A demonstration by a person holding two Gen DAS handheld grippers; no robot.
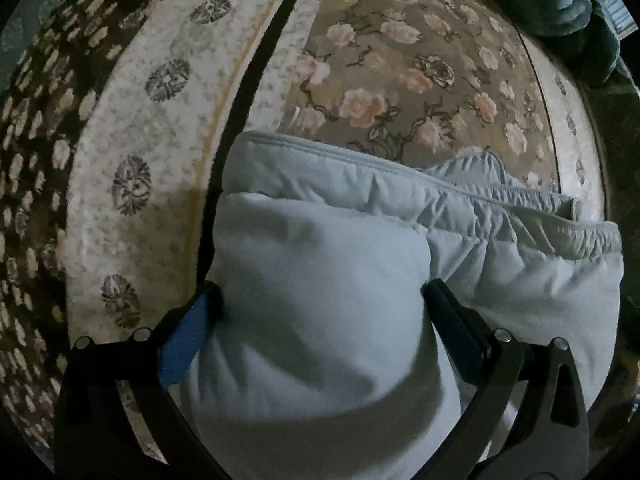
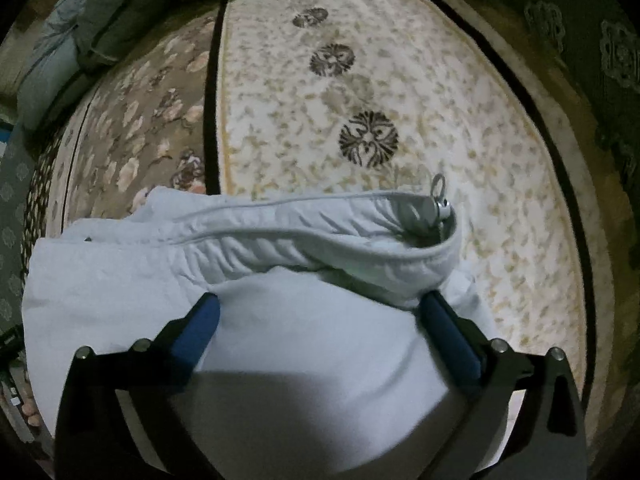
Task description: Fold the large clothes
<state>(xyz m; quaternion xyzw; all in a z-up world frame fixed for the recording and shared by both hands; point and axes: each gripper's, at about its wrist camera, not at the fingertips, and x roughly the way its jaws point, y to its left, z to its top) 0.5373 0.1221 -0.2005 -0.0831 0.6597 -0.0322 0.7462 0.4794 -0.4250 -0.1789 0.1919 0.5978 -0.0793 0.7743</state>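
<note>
Pale blue padded jacket [image 1: 320,280] fabric bulges between the spread jaws of the left gripper [image 1: 320,300], and likewise fills the wide gap of the right gripper [image 2: 320,312]; whether either grips it, I cannot tell. It lies on a floral carpet [image 1: 400,60], its zipper pull [image 2: 440,200] at the far right.

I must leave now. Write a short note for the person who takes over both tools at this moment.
Left tool: open, fingers astride a bulge of the pale blue garment.
Right tool: open, also astride the fabric, near the zipper pull.
The garment lies bunched on the patterned carpet.
Done: one layer appears folded over.
Left: probably close the tools, finish the fold and smooth it.
</note>
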